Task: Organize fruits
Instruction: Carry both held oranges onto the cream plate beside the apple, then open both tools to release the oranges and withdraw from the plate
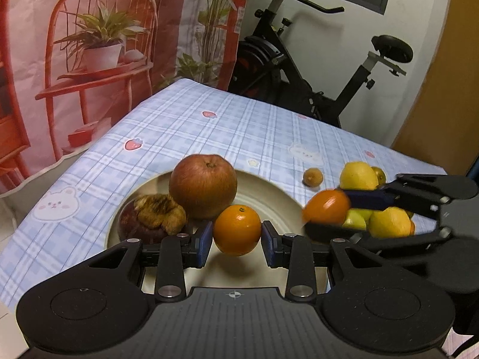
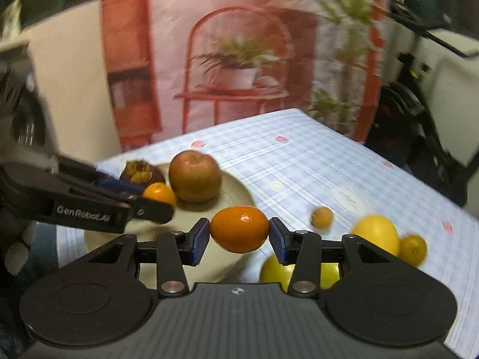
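Observation:
My left gripper (image 1: 237, 239) is shut on a round orange (image 1: 237, 229) and holds it over the cream plate (image 1: 269, 191). On the plate lie a red-brown apple (image 1: 203, 186) and a dark mangosteen (image 1: 149, 218). My right gripper (image 2: 239, 237) is shut on an oval orange (image 2: 239, 229) at the plate's right edge (image 2: 239, 191); in the left wrist view the oval orange (image 1: 326, 206) is blurred between the right gripper's blue pads. Yellow lemons (image 1: 358, 176) and a green fruit (image 2: 275, 270) lie on the cloth to the right.
A small brown fruit (image 1: 312, 176) and a small orange (image 2: 413, 249) lie loose on the blue checked tablecloth (image 1: 224, 125). A pink printed backdrop (image 1: 89, 45) hangs behind the table. An exercise bike (image 1: 299, 68) stands beyond the far edge.

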Demonstrator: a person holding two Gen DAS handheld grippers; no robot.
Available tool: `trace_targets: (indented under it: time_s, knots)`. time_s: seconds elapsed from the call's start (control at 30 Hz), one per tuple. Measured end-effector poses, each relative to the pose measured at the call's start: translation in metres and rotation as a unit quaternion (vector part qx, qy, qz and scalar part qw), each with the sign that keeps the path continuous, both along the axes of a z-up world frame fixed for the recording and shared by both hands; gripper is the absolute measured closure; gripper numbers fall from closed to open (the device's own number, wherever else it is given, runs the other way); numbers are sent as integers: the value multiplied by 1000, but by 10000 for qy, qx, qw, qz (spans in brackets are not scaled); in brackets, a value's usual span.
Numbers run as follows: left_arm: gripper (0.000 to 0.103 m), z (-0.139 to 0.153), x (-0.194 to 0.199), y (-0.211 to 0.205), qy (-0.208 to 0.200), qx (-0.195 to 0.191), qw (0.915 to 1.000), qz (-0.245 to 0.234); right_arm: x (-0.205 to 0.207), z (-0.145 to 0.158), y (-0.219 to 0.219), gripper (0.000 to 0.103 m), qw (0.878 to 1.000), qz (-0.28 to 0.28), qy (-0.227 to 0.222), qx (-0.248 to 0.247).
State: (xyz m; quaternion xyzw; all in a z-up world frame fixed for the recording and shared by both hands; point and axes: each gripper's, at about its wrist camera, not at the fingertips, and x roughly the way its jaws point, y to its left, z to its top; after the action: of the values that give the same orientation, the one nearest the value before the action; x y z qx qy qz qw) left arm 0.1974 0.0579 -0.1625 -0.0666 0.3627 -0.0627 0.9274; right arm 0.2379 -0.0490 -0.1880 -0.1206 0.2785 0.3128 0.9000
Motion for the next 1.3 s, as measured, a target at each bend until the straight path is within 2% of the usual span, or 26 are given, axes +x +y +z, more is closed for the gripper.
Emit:
trace_targets:
  time_s: [0.23, 0.67, 1.3]
  knots:
    - [66, -8, 12, 4, 123, -138, 9998, 47, 17, -20, 28, 57, 9966, 515, -8, -642]
    - [66, -12, 21, 5, 249, -179, 9995, 66, 30, -32, 33, 57, 9950, 690, 85, -712]
    - [65, -16, 26, 4, 367, -134, 9992, 85, 31, -35, 35, 56, 9949, 616, 95, -792]
